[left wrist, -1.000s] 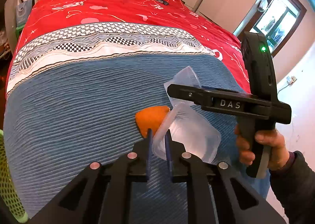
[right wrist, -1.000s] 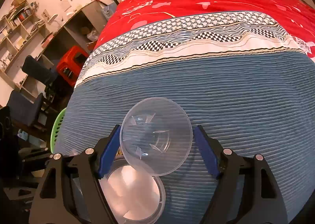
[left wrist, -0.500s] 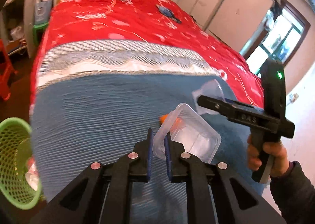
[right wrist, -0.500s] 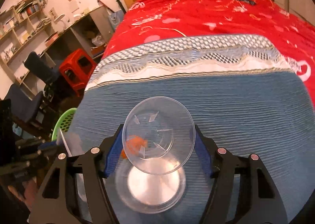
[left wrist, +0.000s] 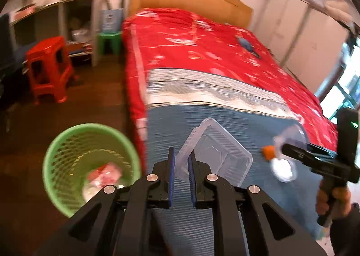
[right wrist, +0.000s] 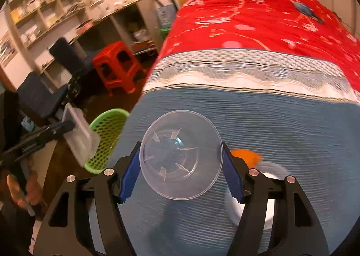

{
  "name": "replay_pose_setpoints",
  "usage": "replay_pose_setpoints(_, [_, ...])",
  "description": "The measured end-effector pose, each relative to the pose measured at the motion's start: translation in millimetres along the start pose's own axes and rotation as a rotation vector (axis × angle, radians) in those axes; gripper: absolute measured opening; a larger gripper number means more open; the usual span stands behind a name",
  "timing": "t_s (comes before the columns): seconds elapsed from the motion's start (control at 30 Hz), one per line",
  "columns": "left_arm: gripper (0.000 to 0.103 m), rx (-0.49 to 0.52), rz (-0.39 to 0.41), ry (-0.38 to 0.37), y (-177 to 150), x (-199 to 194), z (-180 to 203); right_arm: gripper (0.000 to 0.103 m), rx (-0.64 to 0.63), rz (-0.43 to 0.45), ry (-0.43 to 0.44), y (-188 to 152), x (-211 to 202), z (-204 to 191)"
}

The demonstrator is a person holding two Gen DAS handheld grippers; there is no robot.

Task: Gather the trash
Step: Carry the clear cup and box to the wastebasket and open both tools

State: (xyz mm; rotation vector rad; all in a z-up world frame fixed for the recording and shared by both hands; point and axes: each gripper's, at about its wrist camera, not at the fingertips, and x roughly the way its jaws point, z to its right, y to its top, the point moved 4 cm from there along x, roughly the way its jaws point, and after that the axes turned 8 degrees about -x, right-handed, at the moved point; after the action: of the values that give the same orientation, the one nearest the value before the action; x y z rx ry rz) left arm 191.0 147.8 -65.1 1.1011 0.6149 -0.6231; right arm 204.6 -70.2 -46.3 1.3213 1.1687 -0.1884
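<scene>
My left gripper is shut on the rim of a clear rectangular plastic tray, lifted off the blue end of the bed. A green mesh waste basket stands on the floor to the lower left, with crumpled trash inside. In the right wrist view my right gripper is shut on a clear round plastic bowl, its blue pads against both sides. An orange scrap and a round white lid lie on the blue cover to its right. The left gripper with the tray hangs over the basket.
The bed with its red and blue cover fills the middle and right. A red plastic stool and a small green stool stand on the dark wood floor by shelves. A person's hand grips the right tool.
Both grippers have swung left and up from the bed's blue end, each keeping its clear container. The green basket and the floor have come into view; the orange scrap stays on the bed.
</scene>
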Motion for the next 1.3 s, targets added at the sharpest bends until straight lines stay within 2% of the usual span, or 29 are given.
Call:
replay_pose_setpoints(0.2, [0.011,-0.083,-0.008,0.131,-2,3,-75,0.066,-0.052,-0.011,0.056,13,18,-45])
replay_pose_setpoints(0.47, [0.012,-0.177,-0.068,0.224,-12,21,-141,0.066,-0.098,-0.038,0.101,23,46,-92])
replay_pose_setpoints(0.6, [0.019,-0.210,-0.087,0.241,-18,28,-164,0.066,-0.122,-0.048,0.116,27,56,-112])
replay_pose_setpoints(0.67, [0.033,-0.220,-0.091,0.249,-20,30,-170,0.066,-0.127,-0.050,0.128,30,62,-122])
replay_pose_setpoints(0.73, [0.034,-0.229,-0.089,0.256,-22,30,-174,0.066,-0.131,-0.053,0.136,32,66,-128])
replay_pose_setpoints(0.8, [0.040,-0.247,-0.089,0.246,-23,29,-179,0.066,-0.135,-0.059,0.146,34,73,-136])
replay_pose_setpoints(0.93, [0.044,-0.267,-0.077,0.245,-28,22,-186,0.066,-0.149,-0.073,0.163,35,84,-149])
replay_pose_setpoints(1.3, [0.045,-0.344,-0.038,0.245,-41,-6,-207,0.066,-0.214,-0.150,0.203,34,132,-198])
